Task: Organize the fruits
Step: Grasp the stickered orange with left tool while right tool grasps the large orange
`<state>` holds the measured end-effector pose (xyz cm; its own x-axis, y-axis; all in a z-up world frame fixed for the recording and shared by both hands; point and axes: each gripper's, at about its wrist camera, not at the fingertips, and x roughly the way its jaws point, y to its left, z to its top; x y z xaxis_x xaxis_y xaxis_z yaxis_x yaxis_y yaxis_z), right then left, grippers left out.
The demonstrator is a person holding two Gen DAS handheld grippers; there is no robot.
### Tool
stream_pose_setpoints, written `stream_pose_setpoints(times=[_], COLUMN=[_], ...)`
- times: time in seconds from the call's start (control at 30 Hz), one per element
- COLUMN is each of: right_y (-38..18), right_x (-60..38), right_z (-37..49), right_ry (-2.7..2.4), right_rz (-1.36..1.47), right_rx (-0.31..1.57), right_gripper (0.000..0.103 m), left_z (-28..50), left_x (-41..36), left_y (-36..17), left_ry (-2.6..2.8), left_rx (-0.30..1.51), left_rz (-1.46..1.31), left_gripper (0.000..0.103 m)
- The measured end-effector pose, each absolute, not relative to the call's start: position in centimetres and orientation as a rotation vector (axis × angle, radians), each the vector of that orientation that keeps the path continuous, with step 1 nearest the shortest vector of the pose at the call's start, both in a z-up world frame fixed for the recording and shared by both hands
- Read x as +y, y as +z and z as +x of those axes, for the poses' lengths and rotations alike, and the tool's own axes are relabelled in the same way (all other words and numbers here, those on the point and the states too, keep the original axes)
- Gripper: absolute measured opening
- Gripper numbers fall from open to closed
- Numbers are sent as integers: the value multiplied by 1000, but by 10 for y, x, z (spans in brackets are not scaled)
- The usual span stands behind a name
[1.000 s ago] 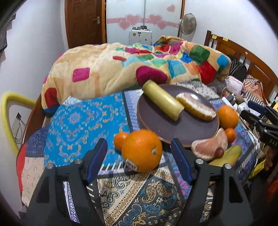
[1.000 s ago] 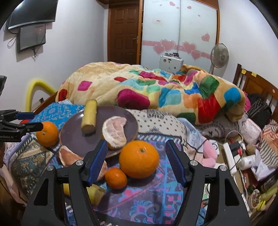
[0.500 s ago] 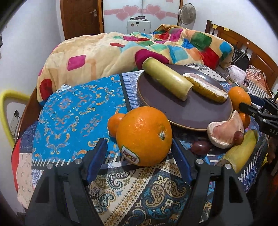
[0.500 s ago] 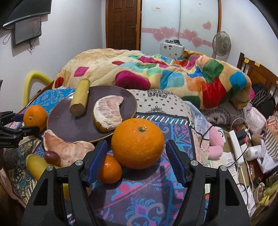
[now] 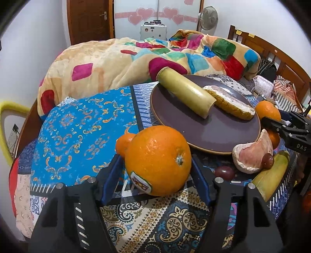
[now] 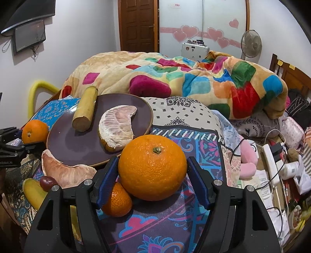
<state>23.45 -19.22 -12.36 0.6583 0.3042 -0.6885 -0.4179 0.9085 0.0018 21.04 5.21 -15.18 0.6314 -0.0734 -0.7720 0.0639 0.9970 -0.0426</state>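
Left tool: jaws spread, bracketing large stickered orange on patterned table cloth; contact unclear. Right tool: jaws spread around second large orange, beside round dark purple plate

White walls all round. Brown panelled wooden door at the back, beside frosted wardrobe panels with pink heart stickers. Small white appliance with knobs on top in front of those panels; standing fan to its right. Dark screen fixed high on the left wall, cable hanging below. Bed piled with a plush quilt in cream with bright patches of pink, blue, green and red. Wooden headboard along the right side. Yellow curved tube near the left wall. Clutter at far right: white power strip, cords, bags, pink soft toy. Even indoor light, no hard shadows.
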Motion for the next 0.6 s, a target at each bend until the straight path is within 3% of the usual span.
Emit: stream_pose_setpoints(times=[0.07, 0.6], right_y=[-124, -114], right_x=[-192, -200], right_z=[236, 226], right_ry=[410, 401], right_rz=[-162, -156], right_rx=[745, 723], right_gripper=[66, 65], left_z=[209, 189], left_x=[49, 49], left_y=[-151, -124], left_ry=[-82, -76], left_rx=[874, 808], left_rz=[2, 9], left_gripper=[60, 58])
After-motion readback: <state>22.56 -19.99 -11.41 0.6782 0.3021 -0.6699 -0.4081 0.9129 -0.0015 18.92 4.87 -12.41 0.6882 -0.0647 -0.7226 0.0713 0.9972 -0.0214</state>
